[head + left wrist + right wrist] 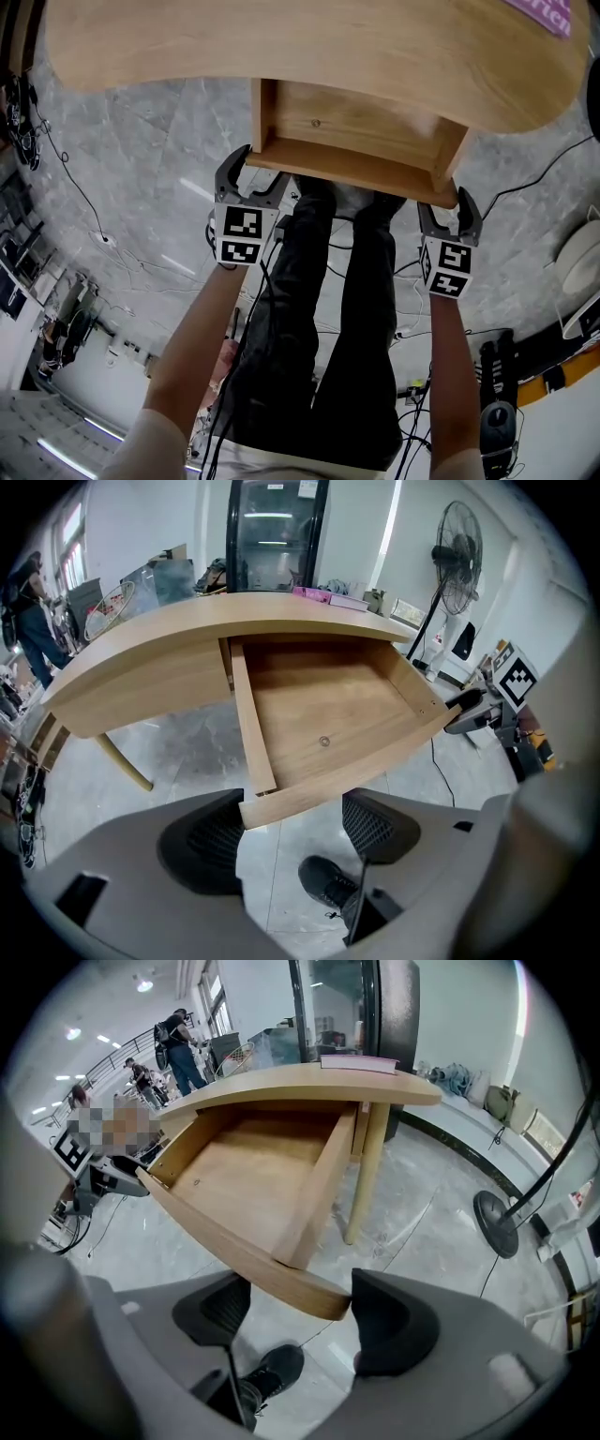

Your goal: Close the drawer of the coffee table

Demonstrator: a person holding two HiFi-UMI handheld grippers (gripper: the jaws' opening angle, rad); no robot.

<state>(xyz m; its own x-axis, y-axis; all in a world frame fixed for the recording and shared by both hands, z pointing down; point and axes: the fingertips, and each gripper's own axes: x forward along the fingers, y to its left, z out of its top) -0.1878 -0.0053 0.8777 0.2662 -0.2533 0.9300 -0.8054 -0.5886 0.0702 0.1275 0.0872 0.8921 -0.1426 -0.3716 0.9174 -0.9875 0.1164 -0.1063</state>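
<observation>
**Left gripper** [255, 178] [291, 822]: hand-held, grey, with a marker cube. It points steeply down at the left end of the drawer front. The jaws are spread wide. The corner of the front panel stands between them, close to the left pad, and nothing is gripped.

**Right gripper** [450, 208] [305, 1312]: the same make, at the right end of the drawer front. Its jaws are also spread wide around the panel's rounded end, and neither pad presses on it.

**Person**: stands between the two grippers in dark trousers [319, 328]. A black shoe [328, 883] [272, 1368] shows on the grey marbled floor [150, 169] below the jaws.

**Drawer** [356, 131] [328, 714] [253, 1185]: pale wood, pulled well out from under the table top towards the person.
- The front panel is curved to follow the table's edge.
- The side walls are straight.
- The floor is plain board with a small round fitting [324, 742] near its middle.

**Coffee table** [281, 37] [141, 663] [309, 1082]: matching pale wood with a curved, rounded top. It stands on slim tapered legs [367, 1176]. A pink flat item [544, 14] [314, 593] lies on the far part of the top.

**Beyond the table**: a tall dark glass-fronted cabinet [277, 532] and a standing fan [459, 560].
</observation>
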